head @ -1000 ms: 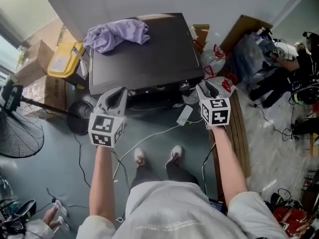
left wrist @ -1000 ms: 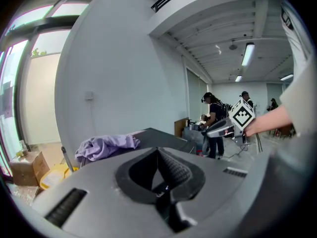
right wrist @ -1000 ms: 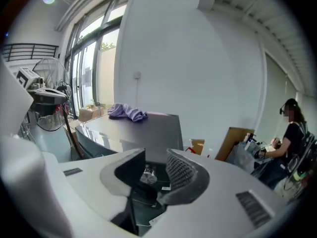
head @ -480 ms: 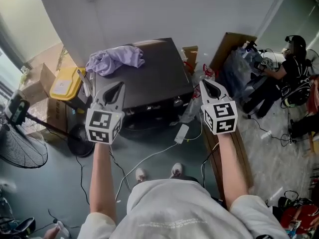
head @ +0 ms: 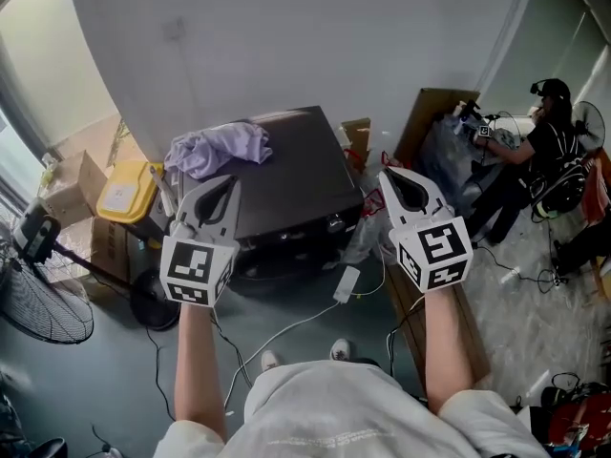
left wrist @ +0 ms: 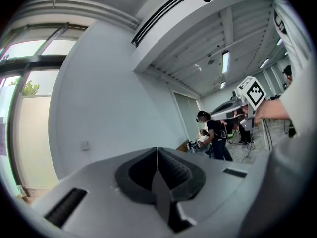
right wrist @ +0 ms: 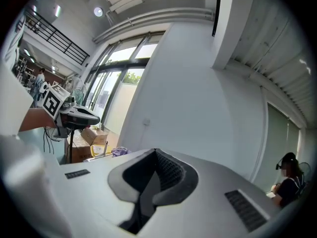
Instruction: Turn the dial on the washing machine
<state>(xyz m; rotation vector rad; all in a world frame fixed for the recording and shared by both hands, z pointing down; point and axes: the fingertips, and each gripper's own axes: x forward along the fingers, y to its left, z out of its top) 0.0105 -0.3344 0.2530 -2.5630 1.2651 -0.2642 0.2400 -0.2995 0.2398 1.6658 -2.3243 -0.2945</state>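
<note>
The washing machine [head: 286,170] stands on the floor against the far wall, at the centre of the head view. It is a dark, box-shaped unit. Its long axis runs left to right, and its control face is turned toward the near side. A purple cloth [head: 218,147] lies crumpled on the far left part of its lid.

The dial [head: 334,223] shows as a small round knob on the right part of the near face. It is too small to tell which way its marker points.

The left hand-held gripper [head: 227,183] is clenched, with its jaws [left wrist: 157,150] closed together and nothing between them. It is raised over the near left corner of the machine and points toward the far wall.

The right hand-held gripper [head: 392,178] is also clenched and empty, its jaws [right wrist: 156,152] meeting on a single line. It is held just right of the machine's near right corner, apart from the dial.

A white power strip [head: 346,283] and cables lie on the floor in front of the machine. A yellow bin [head: 122,191] stands to the left.
</note>
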